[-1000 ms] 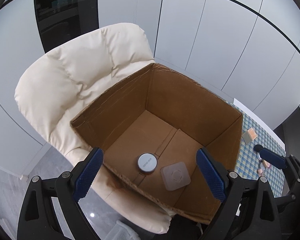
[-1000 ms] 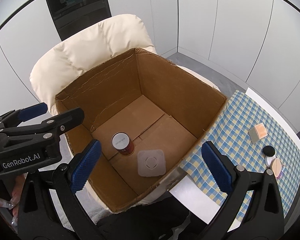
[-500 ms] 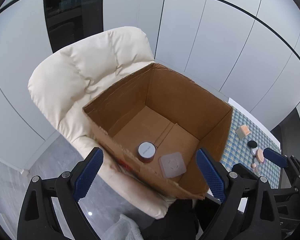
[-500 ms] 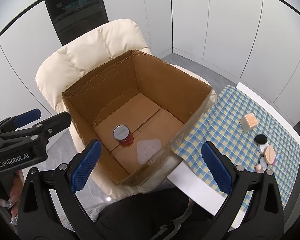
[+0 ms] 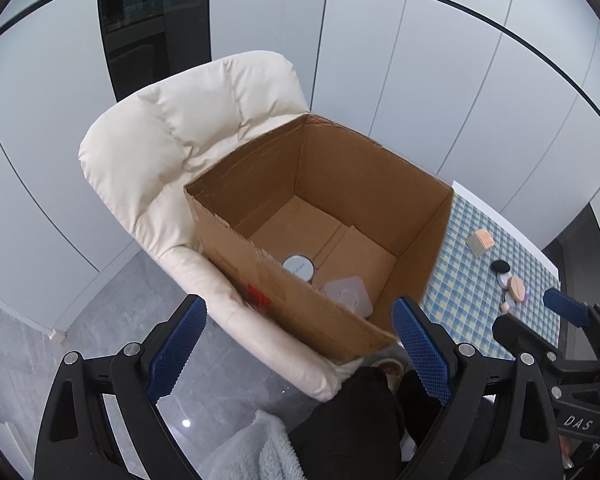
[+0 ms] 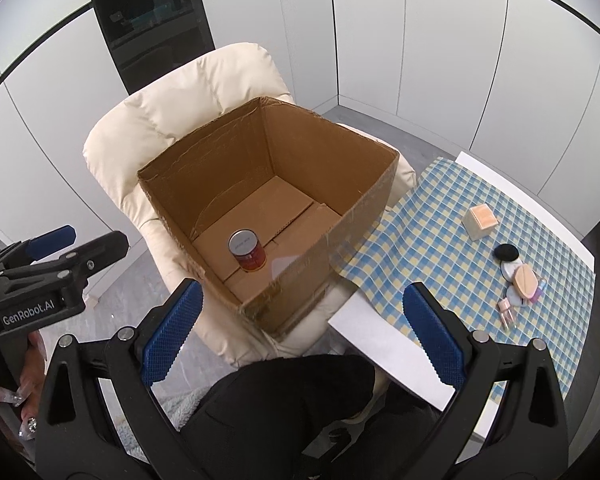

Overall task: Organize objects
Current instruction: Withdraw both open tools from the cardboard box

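1. The left gripper point(image 5: 296, 354) was seen with its jaws spread wide and nothing between them, held above the near edge of the cream armchair point(image 5: 172, 152).
2. A cardboard box point(image 6: 340, 248) was noted open on the armchair seat. Two things were already inside it: a red can point(image 6: 249, 250) standing upright on the box floor and, just beside it, a pale square lid-like piece point(image 5: 347, 295), largely hidden behind the near wall in the right wrist view.
3. The right gripper point(image 6: 298, 332) was likewise seen wide and empty, aimed down over the box's near corner and the edge of the counter point(image 6: 380, 340).
4. On the checked cloth point(image 6: 440, 232) covering the counter, well apart from the box, the remaining things were recorded: a small peach-topped block point(image 6: 482, 222), a black round puff point(image 6: 506, 252), and a close cluster with a tan oval sponge point(image 6: 526, 280) and small bottles point(image 6: 508, 312), too small to be identified further.
5. The step in hand was judged to be the interval between a drop-off into the box and the next pick: both grippers empty, box partly filled.
6. The next move was judged to call for the right gripper to be carried over the cloth, lowered onto one item, probably the isolated block as the easiest to straddle, and closed on it without the cluster being disturbed.
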Demonstrator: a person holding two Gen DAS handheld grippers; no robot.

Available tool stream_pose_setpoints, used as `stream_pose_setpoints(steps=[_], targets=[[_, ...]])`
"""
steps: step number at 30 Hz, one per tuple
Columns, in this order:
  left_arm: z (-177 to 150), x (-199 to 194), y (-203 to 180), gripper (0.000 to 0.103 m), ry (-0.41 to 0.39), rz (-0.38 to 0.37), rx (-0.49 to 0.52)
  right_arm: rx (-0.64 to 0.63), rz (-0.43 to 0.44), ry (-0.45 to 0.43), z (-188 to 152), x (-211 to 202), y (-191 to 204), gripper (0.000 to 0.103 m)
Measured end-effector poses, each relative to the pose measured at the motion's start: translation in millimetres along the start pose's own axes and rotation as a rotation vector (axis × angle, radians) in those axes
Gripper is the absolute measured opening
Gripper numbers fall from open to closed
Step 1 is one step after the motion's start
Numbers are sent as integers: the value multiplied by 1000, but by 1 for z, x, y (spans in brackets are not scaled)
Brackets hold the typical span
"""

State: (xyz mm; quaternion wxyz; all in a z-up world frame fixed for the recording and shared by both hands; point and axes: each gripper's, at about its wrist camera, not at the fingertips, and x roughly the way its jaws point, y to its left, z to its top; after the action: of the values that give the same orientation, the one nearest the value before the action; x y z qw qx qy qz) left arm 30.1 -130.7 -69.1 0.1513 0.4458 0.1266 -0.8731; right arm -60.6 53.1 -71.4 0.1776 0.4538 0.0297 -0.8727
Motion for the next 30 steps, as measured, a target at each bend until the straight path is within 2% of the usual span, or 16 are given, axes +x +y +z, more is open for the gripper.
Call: stream_pose_setpoints(steps=[12,25,30], targets=[[-29,-26,-13,94,-13,-4,59,17,19,3,-29,-28,-1,102],[-54,-54,-22,94,-38,-11,116,29,-8,-12,-68,-62,-1,102],[-61,-64,-18,94,-38,-23,109,38,-14,-19,-82,-76,-2,102]])
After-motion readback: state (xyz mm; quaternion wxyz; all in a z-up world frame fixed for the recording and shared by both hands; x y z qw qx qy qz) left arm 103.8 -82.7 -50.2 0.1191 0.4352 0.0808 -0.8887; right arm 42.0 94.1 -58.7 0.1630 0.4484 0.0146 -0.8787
